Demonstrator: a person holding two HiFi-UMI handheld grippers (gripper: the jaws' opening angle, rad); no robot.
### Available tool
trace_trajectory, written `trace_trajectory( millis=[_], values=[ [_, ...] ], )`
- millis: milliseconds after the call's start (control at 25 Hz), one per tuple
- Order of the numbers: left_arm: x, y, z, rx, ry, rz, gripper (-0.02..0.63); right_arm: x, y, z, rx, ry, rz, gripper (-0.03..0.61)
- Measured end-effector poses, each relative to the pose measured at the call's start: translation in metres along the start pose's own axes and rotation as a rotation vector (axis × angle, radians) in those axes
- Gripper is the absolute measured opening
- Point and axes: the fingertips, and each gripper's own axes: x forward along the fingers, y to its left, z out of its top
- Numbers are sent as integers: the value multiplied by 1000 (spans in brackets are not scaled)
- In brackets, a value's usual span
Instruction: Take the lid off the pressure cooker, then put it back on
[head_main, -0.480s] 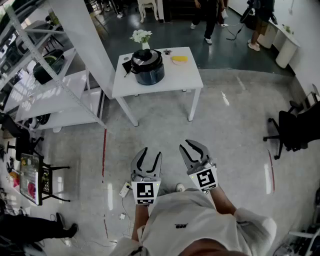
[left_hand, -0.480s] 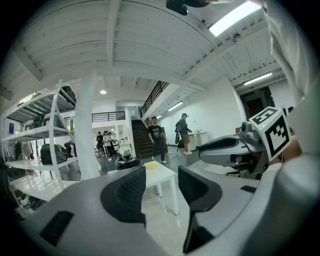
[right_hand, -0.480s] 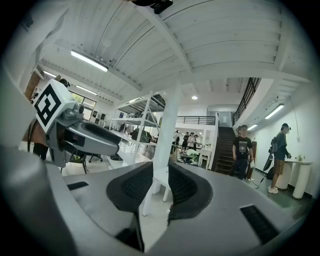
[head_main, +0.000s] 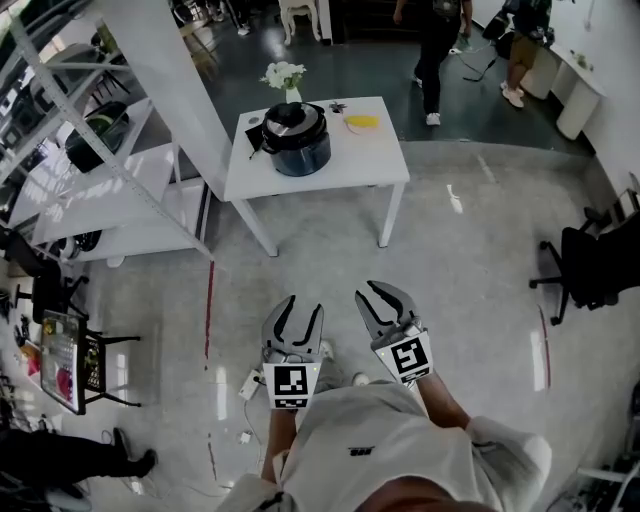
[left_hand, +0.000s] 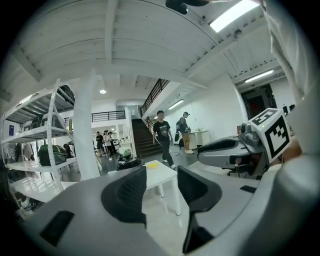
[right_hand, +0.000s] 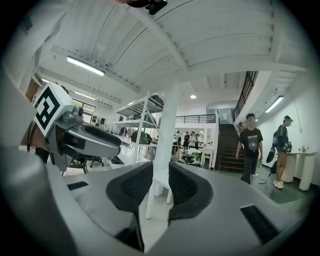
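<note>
The dark pressure cooker (head_main: 295, 138), with its lid (head_main: 290, 114) on it, stands on a white table (head_main: 370, 165) well ahead of me, across a stretch of floor. Both grippers hang close to my body, far short of the table. My left gripper (head_main: 305, 302) has its jaws a narrow gap apart with nothing between them; in the left gripper view (left_hand: 160, 175) the table and the cooker (left_hand: 129, 163) show past the pads. My right gripper (head_main: 385, 294) is likewise narrowly open and empty, seen up close in its own view (right_hand: 160, 172).
A yellow object (head_main: 360, 121) and a flower vase (head_main: 284, 75) share the table. A white shelving rack (head_main: 100, 190) and a pillar (head_main: 170, 70) stand to the left, a black office chair (head_main: 590, 265) to the right. People (head_main: 435, 50) walk beyond the table. A red line (head_main: 209, 300) marks the floor.
Both grippers keep nearly the same place and the same narrow opening. The people at the back have walked on, and a shoe now shows under the left gripper.
</note>
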Motion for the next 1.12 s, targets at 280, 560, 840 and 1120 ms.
trace_trajectory(
  millis=[280,560,840,1120],
  values=[
    [39,39,-7,-9,0,-26,202,50,-11,-3,4,47,-21,101],
    [80,93,-11,-8,-12,-49,198,116,-17,-5,-10,58,-39,101],
    [118,144,-24,-20,-16,-93,196,177,-18,-7,-1,99,-73,101],
    [145,178,-31,-19,-30,-137,196,217,-20,-9,-23,91,-116,101]
  ],
)
